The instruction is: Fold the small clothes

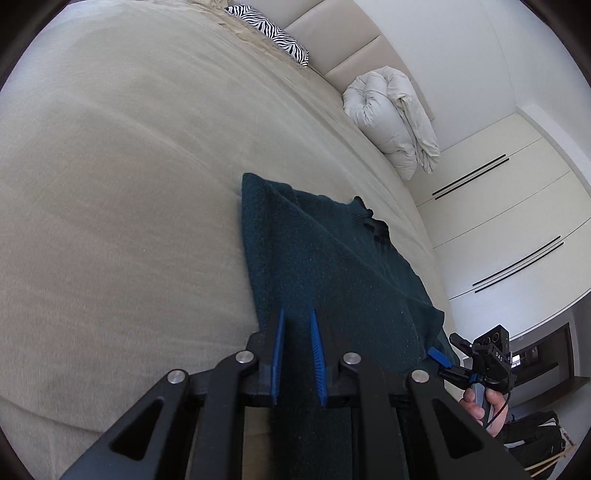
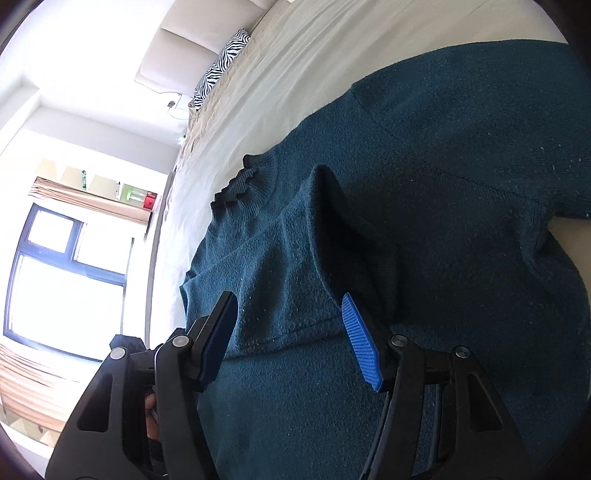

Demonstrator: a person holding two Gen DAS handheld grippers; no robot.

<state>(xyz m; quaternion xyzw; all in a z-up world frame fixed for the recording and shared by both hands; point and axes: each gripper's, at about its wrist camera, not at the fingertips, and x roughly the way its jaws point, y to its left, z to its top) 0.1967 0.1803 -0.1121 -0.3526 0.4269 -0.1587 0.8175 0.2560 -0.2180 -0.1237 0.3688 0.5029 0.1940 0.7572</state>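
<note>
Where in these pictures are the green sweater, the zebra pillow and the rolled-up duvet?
Green sweater (image 2: 443,240): right wrist view, on the knitted body.
Zebra pillow (image 1: 273,33): left wrist view, on the middle of its striped cover.
Rolled-up duvet (image 1: 388,118): left wrist view, on the white bundle's front.

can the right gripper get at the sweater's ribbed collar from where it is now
Probably yes. The right gripper is open over the dark green sweater, and the ribbed collar lies uncovered ahead of its fingers, nothing between.
</note>
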